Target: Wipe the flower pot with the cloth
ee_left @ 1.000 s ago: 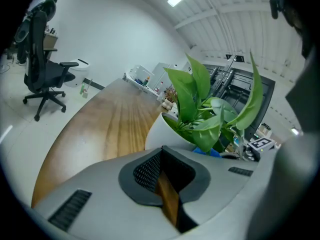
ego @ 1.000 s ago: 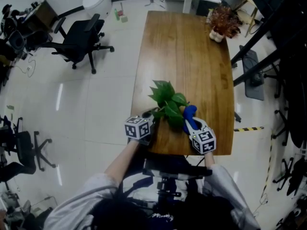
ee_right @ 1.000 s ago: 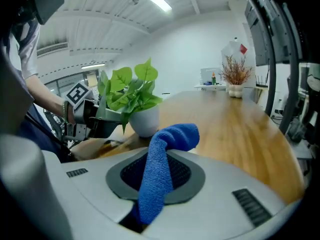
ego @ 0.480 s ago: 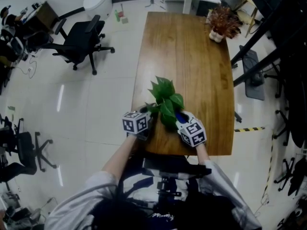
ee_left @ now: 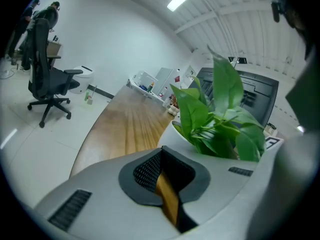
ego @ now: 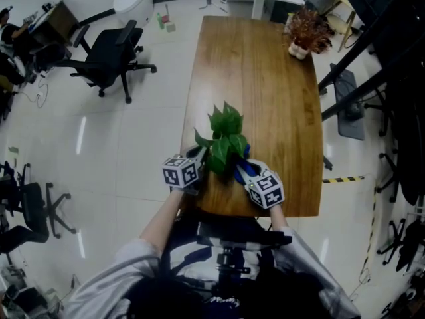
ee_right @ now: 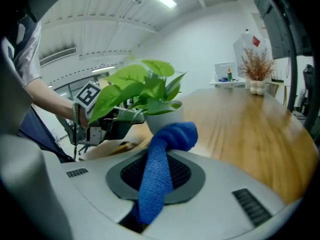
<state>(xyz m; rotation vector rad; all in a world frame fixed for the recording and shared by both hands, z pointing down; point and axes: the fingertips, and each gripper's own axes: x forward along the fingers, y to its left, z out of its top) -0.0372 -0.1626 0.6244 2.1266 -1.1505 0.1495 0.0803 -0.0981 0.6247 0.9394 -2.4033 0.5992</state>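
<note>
Flower pot (ee_right: pixel 164 118): white, upright, near the near left corner of the long wooden table (ego: pixel 265 78). It carries a leafy green plant (ego: pixel 224 137).

From the head view the leaves cover the pot completely. Only the two gripper views show its white wall. The right gripper view sees its front and the left gripper view sees part of its rim, to the right of that gripper's jaws.

The blue cloth (ee_right: pixel 159 169) is pinched between the jaws of the right gripper (ee_right: pixel 155 181). It runs forward as a thick twisted strip. Its bunched end lies right up against the lower front of the pot and appears to touch it. In the head view only a small patch of blue shows under the foliage.

The left gripper (ee_left: pixel 162 184) sits just on the other side of the plant. Its jaws are drawn almost together with nothing between them. A thin slit between them shows the wood of the table. The right gripper view catches this gripper's marker cube (ee_right: pixel 90 95) behind the leaves, along with the person's forearm (ee_right: pixel 45 96).

Farther off, a dried reddish plant (ego: pixel 309 30) stands at the far right corner of the table. A black office chair (ego: pixel 113 55) stands on the pale floor to the left, well apart from the table.
</note>
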